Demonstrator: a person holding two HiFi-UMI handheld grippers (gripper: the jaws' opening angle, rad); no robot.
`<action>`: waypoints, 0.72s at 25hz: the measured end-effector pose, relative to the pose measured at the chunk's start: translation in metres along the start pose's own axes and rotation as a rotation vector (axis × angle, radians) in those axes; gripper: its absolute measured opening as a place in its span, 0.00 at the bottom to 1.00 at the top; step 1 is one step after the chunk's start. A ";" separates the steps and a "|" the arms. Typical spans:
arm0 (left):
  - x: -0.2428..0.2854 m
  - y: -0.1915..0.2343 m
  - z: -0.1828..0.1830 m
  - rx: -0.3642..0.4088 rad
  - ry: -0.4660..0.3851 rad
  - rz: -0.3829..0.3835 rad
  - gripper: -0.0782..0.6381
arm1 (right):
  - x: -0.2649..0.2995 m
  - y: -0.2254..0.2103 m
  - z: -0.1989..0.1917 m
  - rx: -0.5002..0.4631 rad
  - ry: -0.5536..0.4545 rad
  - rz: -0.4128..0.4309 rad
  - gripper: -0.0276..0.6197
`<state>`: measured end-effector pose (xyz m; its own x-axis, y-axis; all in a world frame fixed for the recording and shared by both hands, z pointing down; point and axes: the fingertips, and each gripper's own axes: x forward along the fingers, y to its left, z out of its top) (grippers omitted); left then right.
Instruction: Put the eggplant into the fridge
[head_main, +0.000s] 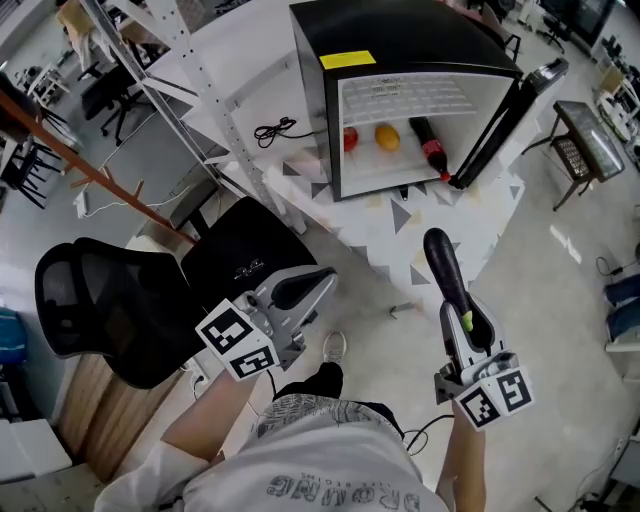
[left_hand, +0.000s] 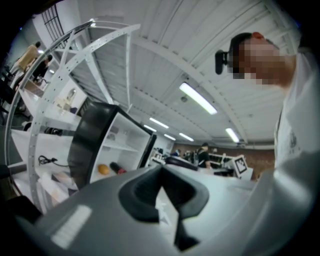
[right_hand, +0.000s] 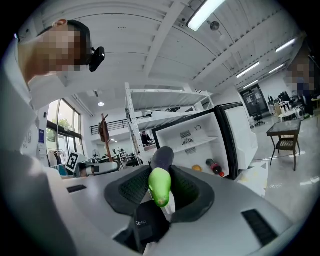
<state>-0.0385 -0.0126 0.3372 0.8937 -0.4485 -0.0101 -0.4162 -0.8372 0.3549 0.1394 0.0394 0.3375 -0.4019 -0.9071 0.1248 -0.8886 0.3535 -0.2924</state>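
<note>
- Our right gripper (head_main: 463, 322) clamps the eggplant (head_main: 443, 265) between its fingers.
- Our left gripper (head_main: 306, 288) has its fingers pressed together.
- The fridge (head_main: 400, 35) stands open ahead.

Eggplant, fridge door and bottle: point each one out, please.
eggplant (head_main: 447, 272), head view, middle of its dark purple body.
fridge door (head_main: 503, 126), head view, open door's dark edge.
bottle (head_main: 426, 136), head view, its dark body.

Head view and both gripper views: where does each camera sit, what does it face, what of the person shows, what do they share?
Head view: on the head, facing down; both arms, left gripper, right gripper with eggplant.
Left gripper view: along shut jaws toward fridge; shoulder.
Right gripper view: along eggplant toward fridge; shoulder.
Shared: open fridge.
</note>
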 end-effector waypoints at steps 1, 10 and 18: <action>0.001 0.005 0.002 -0.002 0.000 -0.002 0.12 | 0.005 0.000 0.002 -0.001 -0.001 -0.003 0.23; 0.015 0.041 0.019 0.002 -0.004 -0.031 0.12 | 0.044 -0.004 0.013 -0.012 -0.009 -0.028 0.23; 0.019 0.063 0.029 0.002 -0.019 -0.038 0.12 | 0.068 -0.005 0.020 -0.028 -0.013 -0.030 0.23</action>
<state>-0.0523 -0.0833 0.3322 0.9055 -0.4225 -0.0407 -0.3828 -0.8541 0.3520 0.1203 -0.0288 0.3287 -0.3721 -0.9203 0.1210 -0.9062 0.3320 -0.2621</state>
